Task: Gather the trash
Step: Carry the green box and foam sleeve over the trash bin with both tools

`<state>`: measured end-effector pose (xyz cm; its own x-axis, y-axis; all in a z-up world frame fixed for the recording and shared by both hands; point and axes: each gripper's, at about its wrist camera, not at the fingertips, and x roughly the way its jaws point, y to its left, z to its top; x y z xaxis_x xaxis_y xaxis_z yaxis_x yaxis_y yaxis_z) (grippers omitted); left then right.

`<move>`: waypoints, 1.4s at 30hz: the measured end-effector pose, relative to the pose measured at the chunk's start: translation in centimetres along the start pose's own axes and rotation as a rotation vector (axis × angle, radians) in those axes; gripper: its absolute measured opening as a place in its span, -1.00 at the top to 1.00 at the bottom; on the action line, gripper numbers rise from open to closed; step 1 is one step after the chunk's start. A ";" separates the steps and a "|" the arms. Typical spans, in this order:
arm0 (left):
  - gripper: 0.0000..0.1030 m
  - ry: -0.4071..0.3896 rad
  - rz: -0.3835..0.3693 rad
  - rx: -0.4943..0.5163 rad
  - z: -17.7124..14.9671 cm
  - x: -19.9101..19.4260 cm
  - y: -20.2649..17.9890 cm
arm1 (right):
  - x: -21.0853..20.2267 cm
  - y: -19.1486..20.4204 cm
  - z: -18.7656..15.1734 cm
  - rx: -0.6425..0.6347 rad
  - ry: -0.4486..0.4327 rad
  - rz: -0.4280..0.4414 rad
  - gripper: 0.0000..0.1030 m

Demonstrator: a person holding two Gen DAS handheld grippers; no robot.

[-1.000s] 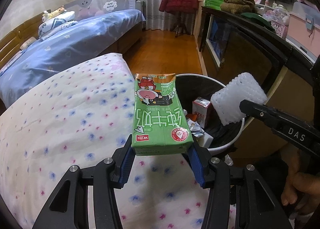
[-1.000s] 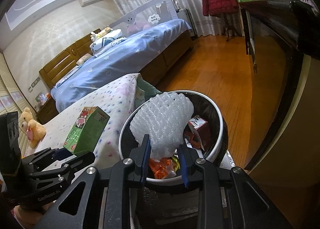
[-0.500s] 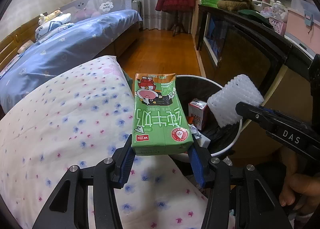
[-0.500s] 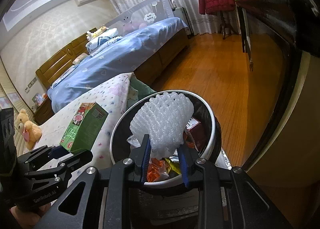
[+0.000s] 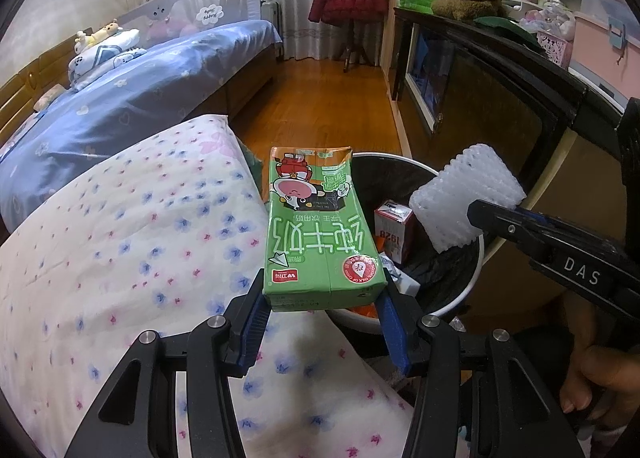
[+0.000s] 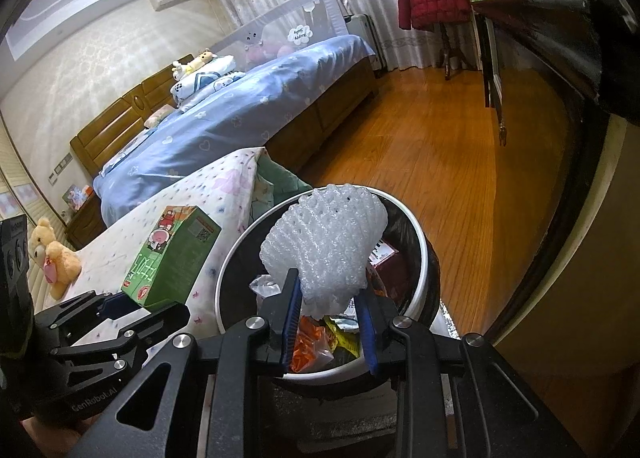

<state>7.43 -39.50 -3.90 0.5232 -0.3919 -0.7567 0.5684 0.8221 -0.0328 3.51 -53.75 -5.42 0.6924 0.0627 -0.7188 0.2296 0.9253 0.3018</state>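
Left wrist view first, reading from the left: the flowered quilt (image 5: 120,258) shows no loose litter that I can make out, so both pieces of trash seem already picked up and only the drop is left. The left gripper (image 5: 322,308) clamps the base of a green milk carton (image 5: 316,225), which juts forward beside the near edge of the trash bin (image 5: 460,298) rather than over its mouth. Further right, the right gripper (image 6: 330,304) pinches a white foam net (image 6: 326,242) with narrow-set fingers, directly above the bin, where a red carton (image 5: 394,232) and wrappers already lie. Neither item is released yet. The bin's bottom and near side are hidden behind the carton and both grippers, and the quilt's near part is cut off.
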 end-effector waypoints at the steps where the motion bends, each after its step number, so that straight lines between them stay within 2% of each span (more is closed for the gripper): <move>1: 0.04 0.000 -0.001 0.000 0.0 0.0 0.0 | 0.0 0.0 0.0 0.000 0.000 0.000 0.49; 42: 0.04 0.058 -0.012 0.015 1.6 3.2 -1.0 | 1.5 -1.3 1.4 0.006 0.034 -0.030 0.48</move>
<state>9.51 -42.27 -5.29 0.4788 -0.3766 -0.7931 0.5843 0.8109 -0.0323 5.22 -55.39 -6.04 0.6614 0.0481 -0.7485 0.2538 0.9247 0.2837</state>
